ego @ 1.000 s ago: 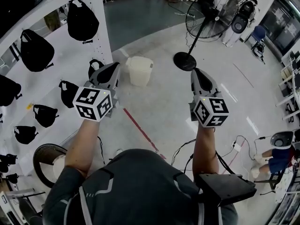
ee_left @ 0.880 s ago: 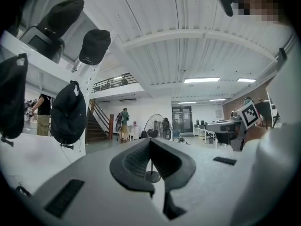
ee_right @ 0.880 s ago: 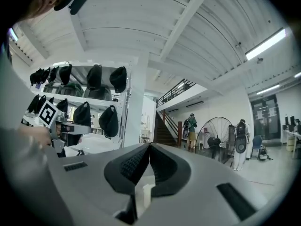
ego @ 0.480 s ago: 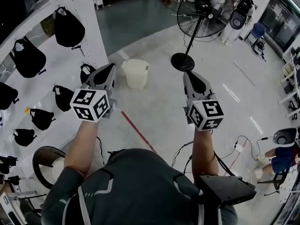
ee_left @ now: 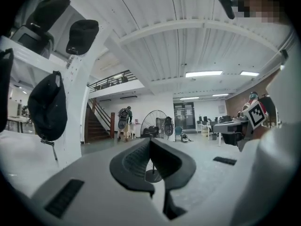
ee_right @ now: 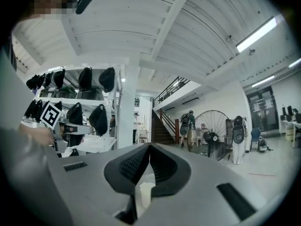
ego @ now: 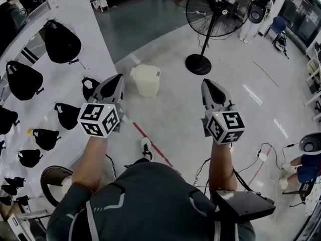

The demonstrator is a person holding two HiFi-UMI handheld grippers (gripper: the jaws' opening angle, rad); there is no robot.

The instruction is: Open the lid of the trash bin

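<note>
The trash bin (ego: 147, 84) stands on the floor (ego: 175, 102) ahead of the person, pale cream, its lid (ego: 146, 71) lying down on top. It sits between the lines of the two arms, nearer the left one, and neither tool touches it. The left hand-held gripper (ego: 119, 77) is raised in the air just short of the bin, jaws closed tip to tip on nothing. The right hand-held gripper (ego: 206, 82) is level with it and well apart, jaws likewise pressed together and empty. A red line (ego: 150, 139) crosses the floor between the arms, with the person's shoe (ego: 146, 147) beside it. Beyond the bin stands a large pedestal fan (ego: 213, 9). To the left, a white rack (ego: 75, 69) carries black bags (ego: 61, 41).
</note>
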